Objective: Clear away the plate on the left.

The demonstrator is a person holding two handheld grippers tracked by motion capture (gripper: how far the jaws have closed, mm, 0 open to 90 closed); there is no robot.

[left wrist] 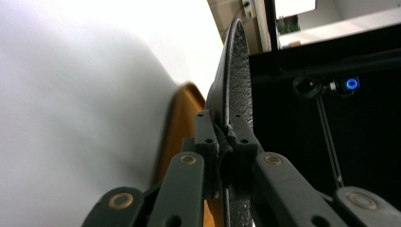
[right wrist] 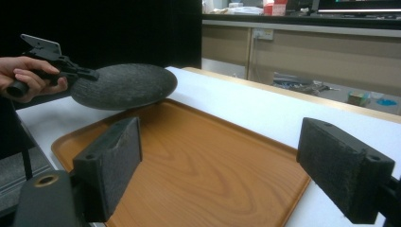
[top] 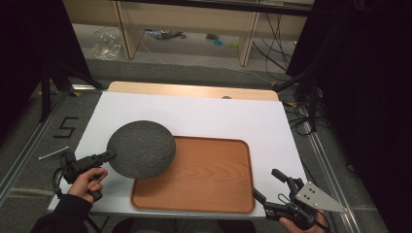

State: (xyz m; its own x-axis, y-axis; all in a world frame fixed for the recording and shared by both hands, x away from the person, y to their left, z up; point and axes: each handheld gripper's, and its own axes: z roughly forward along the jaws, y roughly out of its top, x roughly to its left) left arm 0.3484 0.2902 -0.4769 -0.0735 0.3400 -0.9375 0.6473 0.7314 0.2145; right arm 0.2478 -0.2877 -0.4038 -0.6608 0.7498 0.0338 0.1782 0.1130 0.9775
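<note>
The left gripper point(top: 108, 156) pinches the near-left rim of a dark speckled plate point(top: 141, 149), held above the wooden tray's point(top: 204, 177) left edge on the desk point(top: 204, 119). It looks stiff, weighty and breakable, best gripped at the rim. The right gripper point(top: 268, 187) waits wide open.

One dark speckled plate point(top: 141, 149). One wooden tray point(top: 204, 179). One white sheet point(top: 204, 114) covering one worktop point(top: 194, 90). Two tongs: left point(top: 108, 156), right point(top: 266, 187). Two hands: left point(top: 87, 180), right point(top: 297, 225).
</note>
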